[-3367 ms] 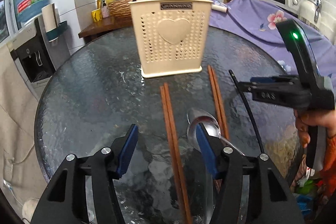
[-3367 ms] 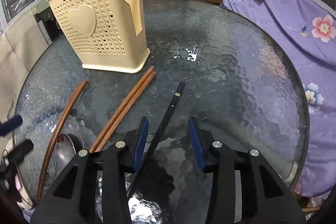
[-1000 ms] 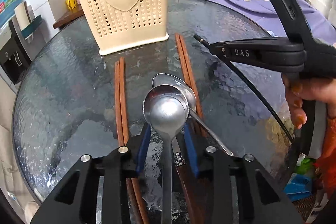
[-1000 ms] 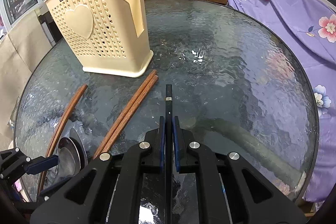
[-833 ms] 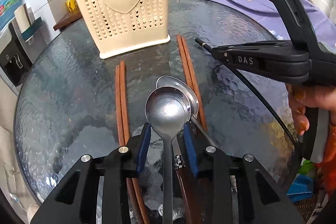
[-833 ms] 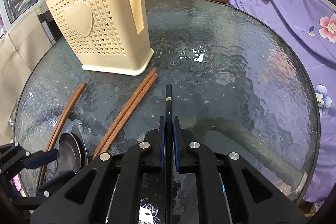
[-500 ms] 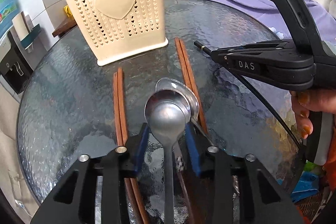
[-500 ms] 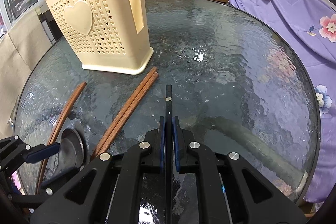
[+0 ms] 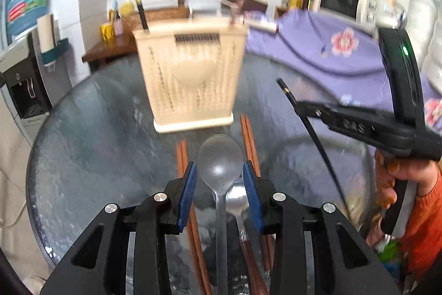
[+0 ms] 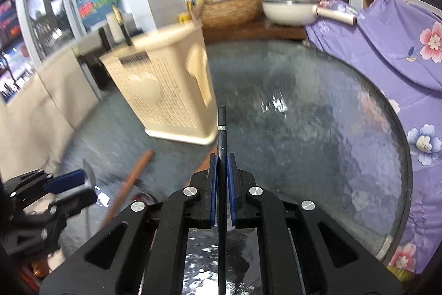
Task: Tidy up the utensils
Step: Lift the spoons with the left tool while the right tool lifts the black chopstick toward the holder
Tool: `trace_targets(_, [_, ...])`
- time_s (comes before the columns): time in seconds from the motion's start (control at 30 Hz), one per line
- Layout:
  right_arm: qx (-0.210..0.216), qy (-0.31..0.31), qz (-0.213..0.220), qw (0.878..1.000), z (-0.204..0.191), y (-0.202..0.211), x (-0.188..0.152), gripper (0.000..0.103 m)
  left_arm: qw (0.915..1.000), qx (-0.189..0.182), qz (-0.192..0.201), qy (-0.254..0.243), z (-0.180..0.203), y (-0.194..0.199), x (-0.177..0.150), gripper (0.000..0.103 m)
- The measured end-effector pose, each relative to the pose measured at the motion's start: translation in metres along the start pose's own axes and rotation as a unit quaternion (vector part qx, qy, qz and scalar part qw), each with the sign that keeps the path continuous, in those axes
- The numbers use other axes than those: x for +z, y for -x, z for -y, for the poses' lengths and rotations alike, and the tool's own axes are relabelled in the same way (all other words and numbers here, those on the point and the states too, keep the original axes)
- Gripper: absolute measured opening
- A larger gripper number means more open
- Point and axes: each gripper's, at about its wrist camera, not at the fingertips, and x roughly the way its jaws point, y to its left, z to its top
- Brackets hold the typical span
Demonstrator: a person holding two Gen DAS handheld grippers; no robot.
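Note:
My left gripper [image 9: 220, 179] is shut on a steel spoon [image 9: 219, 159], held above the glass table; it also shows at the left of the right wrist view [image 10: 66, 190]. A second spoon [image 9: 237, 201] lies on the table below it. My right gripper [image 10: 221, 170] is shut on a black chopstick [image 10: 221, 129], lifted off the table; it also shows in the left wrist view [image 9: 299, 108]. The cream perforated utensil holder [image 9: 190, 79] stands ahead of both, also seen in the right wrist view [image 10: 163, 90], with a black and a brown chopstick sticking out. Two brown chopstick pairs [image 9: 248, 140] lie on the glass.
The round glass table [image 10: 317, 129] has a purple flowered cloth [image 10: 392, 46] at its right. Behind it a wooden counter holds a basket and a white pan [image 10: 287, 10]. A water dispenser [image 9: 22, 73] stands at left.
Both grippers have risen and tilted up from the table, carrying the spoon and the black chopstick. The holder now sits lower and farther in both views, which are blurred by motion.

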Motion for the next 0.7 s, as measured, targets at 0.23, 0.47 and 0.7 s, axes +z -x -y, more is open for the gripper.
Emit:
trace_targets(0.23, [0.035,0.004,0.051,0.998,-0.007,0.048,0.022,0.008,0.9983,-0.001,0.056,0.015,-0.007,0.029,0.024,0.034])
trace_targets(0.47, [0.039,0.024,0.056,0.997,-0.015,0.057,0.026,0.008,0.9980,-0.006,0.062,0.007,-0.002,0.026,0.036,0.009])
trace_targets(0.7, [0.028,0.018,0.051,0.998,-0.009,0.050,0.028,0.008,0.9988,0.012,0.044,0.018,-0.015,0.011,0.037,0.011])
